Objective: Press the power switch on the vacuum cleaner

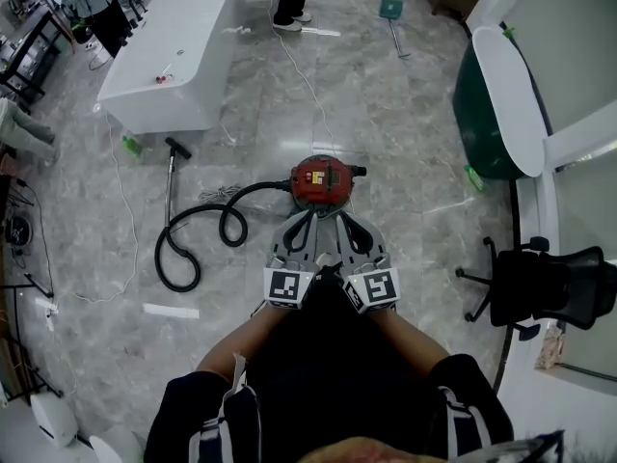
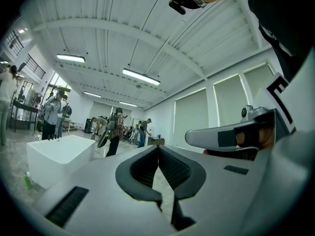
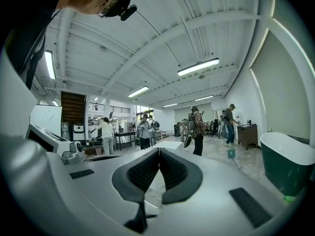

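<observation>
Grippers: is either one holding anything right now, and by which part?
Nothing is held. The left gripper and right gripper both have jaws shut tip to tip, empty; the vacuum cleaner sits just beyond them.

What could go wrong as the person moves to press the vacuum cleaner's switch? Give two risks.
The left gripper and right gripper, both shut, point at the vacuum cleaner, yet their views face the room, so a press might miss the switch. The black hose loops on the floor beside it and could catch a foot.
</observation>
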`<state>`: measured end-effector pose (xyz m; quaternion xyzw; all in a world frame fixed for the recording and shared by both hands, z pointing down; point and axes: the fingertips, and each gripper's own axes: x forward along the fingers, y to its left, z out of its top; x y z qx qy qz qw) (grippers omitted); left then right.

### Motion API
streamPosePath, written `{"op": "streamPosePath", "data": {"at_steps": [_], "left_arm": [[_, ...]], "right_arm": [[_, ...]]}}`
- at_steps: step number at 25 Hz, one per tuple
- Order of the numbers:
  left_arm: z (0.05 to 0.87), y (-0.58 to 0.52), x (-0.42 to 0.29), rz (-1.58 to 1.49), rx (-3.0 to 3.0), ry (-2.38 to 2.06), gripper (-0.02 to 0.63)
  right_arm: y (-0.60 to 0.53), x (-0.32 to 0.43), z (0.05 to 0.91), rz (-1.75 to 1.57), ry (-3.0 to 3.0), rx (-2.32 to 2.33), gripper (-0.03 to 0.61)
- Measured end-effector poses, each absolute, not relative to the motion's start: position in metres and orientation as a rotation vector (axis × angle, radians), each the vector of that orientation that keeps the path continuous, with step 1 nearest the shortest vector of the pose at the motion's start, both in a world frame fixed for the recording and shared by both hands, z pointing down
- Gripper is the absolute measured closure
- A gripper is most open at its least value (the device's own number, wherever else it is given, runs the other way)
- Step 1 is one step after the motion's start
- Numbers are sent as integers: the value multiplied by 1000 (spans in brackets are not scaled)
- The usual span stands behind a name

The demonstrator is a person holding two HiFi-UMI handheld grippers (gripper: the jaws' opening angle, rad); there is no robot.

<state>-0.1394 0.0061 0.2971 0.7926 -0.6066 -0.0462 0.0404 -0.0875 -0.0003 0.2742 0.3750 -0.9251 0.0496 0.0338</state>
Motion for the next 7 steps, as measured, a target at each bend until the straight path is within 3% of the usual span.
{"op": "streamPosePath", "data": {"at_steps": [7], "left_arm": [[309, 12, -144, -125, 2428, -1861, 595]], "right_arm": [[3, -95, 283, 174, -2844, 1137, 560]]}}
